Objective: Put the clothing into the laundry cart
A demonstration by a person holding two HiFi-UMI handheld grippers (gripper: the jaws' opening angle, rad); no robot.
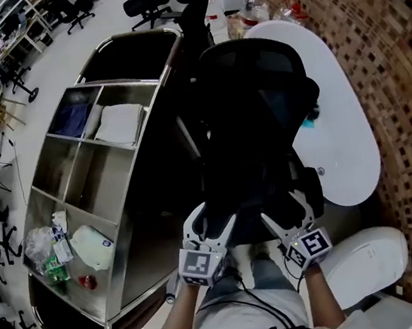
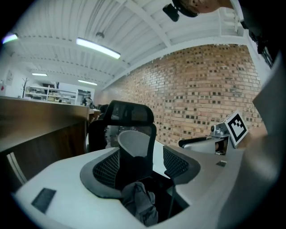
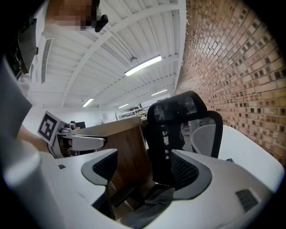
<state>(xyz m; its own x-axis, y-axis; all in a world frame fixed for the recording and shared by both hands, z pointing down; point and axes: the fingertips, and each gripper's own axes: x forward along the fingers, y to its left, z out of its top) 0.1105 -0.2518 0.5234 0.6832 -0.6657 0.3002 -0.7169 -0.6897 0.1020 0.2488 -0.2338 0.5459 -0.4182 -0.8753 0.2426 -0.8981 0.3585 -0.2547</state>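
Behind the black chair: both tongs are held side by side and point at the chair (image 1: 257, 92) back, tilted slightly below level.
Left tongs (image 1: 210, 224): jaws apart, with the chair back showing through the gap; the marker cube is on top, near the wrist.
Right tongs (image 1: 285, 213): jaws apart to about the same width, nothing clamped between the pads.
Clothing: a crumpled grey cloth (image 2: 140, 203) sits low in the gap of the left tongs (image 2: 142, 156). It shows the same way under the right tongs (image 3: 144, 156), at (image 3: 152, 203). No pad is seen pressing on it.
Hard to read: in the head view the seat is all dark and the cloth can't be picked out there. What the cloth rests on is unclear. The forearms are cut off by the frame bottom.
Laundry cart (image 1: 115, 83): stands on the floor left of the chair, with metal dividers. A folded white item (image 1: 120, 122) and a blue item (image 1: 72, 119) are in the far compartments; packets and a white bag (image 1: 92, 248) are in the near one.
Worktop (image 1: 337, 126): white and oval. The chair is against its left long edge, and there is clutter at its far end.
Room: brick wall (image 1: 389, 58) on the right, pale floor, more desks and chairs at the far left, ceiling strip lights.
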